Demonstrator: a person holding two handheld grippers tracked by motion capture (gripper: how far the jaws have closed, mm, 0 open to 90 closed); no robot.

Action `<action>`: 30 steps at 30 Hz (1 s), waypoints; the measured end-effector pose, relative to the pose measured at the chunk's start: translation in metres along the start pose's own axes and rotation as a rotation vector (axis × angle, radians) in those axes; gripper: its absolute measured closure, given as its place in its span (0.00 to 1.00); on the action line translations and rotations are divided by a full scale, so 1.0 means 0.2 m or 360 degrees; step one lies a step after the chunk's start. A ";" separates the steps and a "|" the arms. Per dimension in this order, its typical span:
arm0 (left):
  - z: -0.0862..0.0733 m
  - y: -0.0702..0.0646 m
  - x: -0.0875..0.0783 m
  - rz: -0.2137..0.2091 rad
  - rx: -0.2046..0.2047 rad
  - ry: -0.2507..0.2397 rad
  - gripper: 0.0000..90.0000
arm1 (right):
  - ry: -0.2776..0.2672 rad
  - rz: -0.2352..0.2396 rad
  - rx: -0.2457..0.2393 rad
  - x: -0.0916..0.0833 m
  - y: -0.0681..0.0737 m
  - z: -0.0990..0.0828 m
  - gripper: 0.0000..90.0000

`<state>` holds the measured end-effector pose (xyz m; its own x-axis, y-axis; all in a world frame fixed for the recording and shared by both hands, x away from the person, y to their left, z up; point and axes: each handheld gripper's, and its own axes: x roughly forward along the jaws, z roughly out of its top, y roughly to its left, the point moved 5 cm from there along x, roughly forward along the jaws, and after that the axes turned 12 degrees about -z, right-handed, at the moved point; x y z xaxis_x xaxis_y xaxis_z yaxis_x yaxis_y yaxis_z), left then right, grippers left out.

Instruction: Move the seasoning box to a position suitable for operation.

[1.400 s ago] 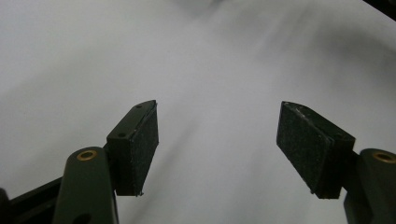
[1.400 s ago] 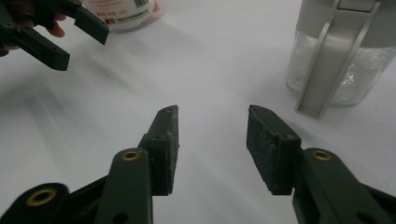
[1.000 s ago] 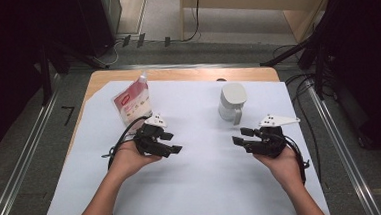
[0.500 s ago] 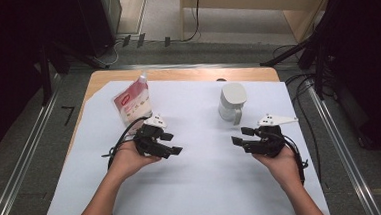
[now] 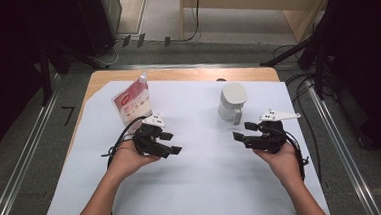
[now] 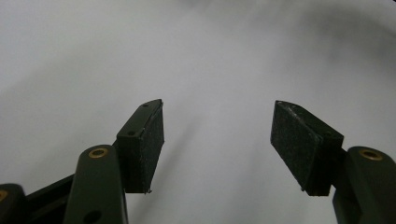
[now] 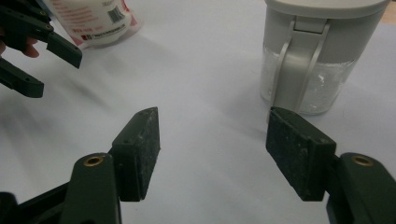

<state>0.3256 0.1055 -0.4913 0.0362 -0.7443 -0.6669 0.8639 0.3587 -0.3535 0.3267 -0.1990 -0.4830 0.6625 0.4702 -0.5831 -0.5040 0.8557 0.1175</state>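
White-covered surface [image 5: 198, 187] before you, both hands low over it. Lidded jar [image 5: 232, 102] stands far right, just beyond your right gripper [image 5: 244, 131]; it looks rigid, smooth-walled, likely slippery, so take it by the handle. Red-and-white pouch [image 5: 132, 101] stands far left behind your left gripper [image 5: 169, 143]; probably soft, so pinch its top edge. The right gripper view shows white granules inside the jar; the high view doesn't. Both sets of jaws are spread, empty.

- The wooden surface [image 5: 186, 73] carries a white sheet [image 5: 203, 177].
- A pouch [image 5: 132, 102] stands at the far left.
- A lidded jug [image 5: 231, 102] stands far right.
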 end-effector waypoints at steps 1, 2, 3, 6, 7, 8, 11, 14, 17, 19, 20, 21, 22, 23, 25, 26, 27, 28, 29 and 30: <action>0.00 0.00 0.00 -0.0003 -0.0004 -0.0009 0.40 | 0.0000 0.0000 0.0000 0.00 0.00 0.00 0.39; 0.00 0.01 0.00 -0.0009 -0.0010 -0.0020 0.40 | 0.0004 -0.0015 0.0005 0.00 -0.01 0.00 0.39; 0.00 0.01 0.00 -0.0009 -0.0012 -0.0024 0.40 | -0.0001 -0.0010 0.0001 0.01 -0.01 0.00 0.39; 0.00 0.01 0.00 -0.0013 -0.0011 -0.0007 0.40 | 0.0006 -0.0035 0.0015 0.00 -0.03 0.01 0.38; 0.00 0.00 0.01 -0.0019 -0.0006 -0.0008 0.40 | 0.0006 -0.0035 0.0015 0.00 -0.03 0.01 0.38; 0.00 0.00 0.01 -0.0027 -0.0002 0.0002 0.40 | 0.0006 -0.0043 0.0016 0.00 -0.04 0.02 0.37; 0.01 -0.01 0.01 -0.0023 0.0021 -0.0005 0.40 | -0.0023 -0.0073 0.0028 -0.01 -0.06 0.07 0.35; 0.02 -0.01 0.01 -0.0024 0.0007 -0.0018 0.40 | -0.0018 -0.0119 0.0037 -0.01 -0.08 0.10 0.30; 0.02 -0.01 0.01 -0.0030 0.0010 -0.0003 0.40 | -0.0033 -0.0139 0.0042 0.00 -0.10 0.12 0.28; 0.02 0.00 0.02 -0.0030 0.0016 -0.0001 0.38 | -0.0022 -0.0148 0.0060 0.01 -0.11 0.14 0.25; 0.02 0.00 0.02 -0.0022 0.0018 0.0002 0.38 | 0.0005 -0.0179 0.0056 0.04 -0.12 0.15 0.22; 0.02 -0.01 0.02 -0.0026 0.0021 -0.0005 0.38 | 0.0005 -0.0179 0.0056 0.04 -0.12 0.15 0.22; 0.02 -0.01 0.01 -0.0032 0.0029 -0.0017 0.38 | 0.0009 -0.0192 0.0053 0.05 -0.12 0.16 0.21; 0.02 -0.01 0.01 -0.0032 0.0029 -0.0017 0.38 | 0.0003 -0.0207 0.0058 0.06 -0.13 0.17 0.19; 0.02 -0.01 0.01 -0.0034 0.0031 -0.0012 0.38 | 0.0011 -0.0217 0.0105 0.09 -0.14 0.19 0.15; 0.02 -0.02 0.01 -0.0036 0.0027 -0.0011 0.38 | 0.0014 -0.0239 0.0110 0.10 -0.14 0.20 0.15; 0.02 -0.02 0.01 -0.0036 0.0027 -0.0011 0.38 | 0.0014 -0.0239 0.0110 0.10 -0.14 0.20 0.15; 0.02 -0.02 0.01 -0.0041 0.0031 -0.0011 0.38 | 0.0013 -0.0278 0.0107 0.12 -0.15 0.23 0.15; 0.02 -0.02 0.01 -0.0041 0.0031 -0.0011 0.38 | 0.0013 -0.0278 0.0107 0.12 -0.15 0.23 0.15; 0.02 -0.02 0.01 -0.0048 0.0034 -0.0012 0.38 | 0.0008 -0.0288 0.0128 0.14 -0.15 0.24 0.15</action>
<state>0.3248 0.1000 -0.4887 0.0135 -0.7590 -0.6510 0.8754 0.3236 -0.3592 0.3881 -0.2013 -0.4641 0.7353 0.3064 -0.6046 -0.3310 0.9407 0.0742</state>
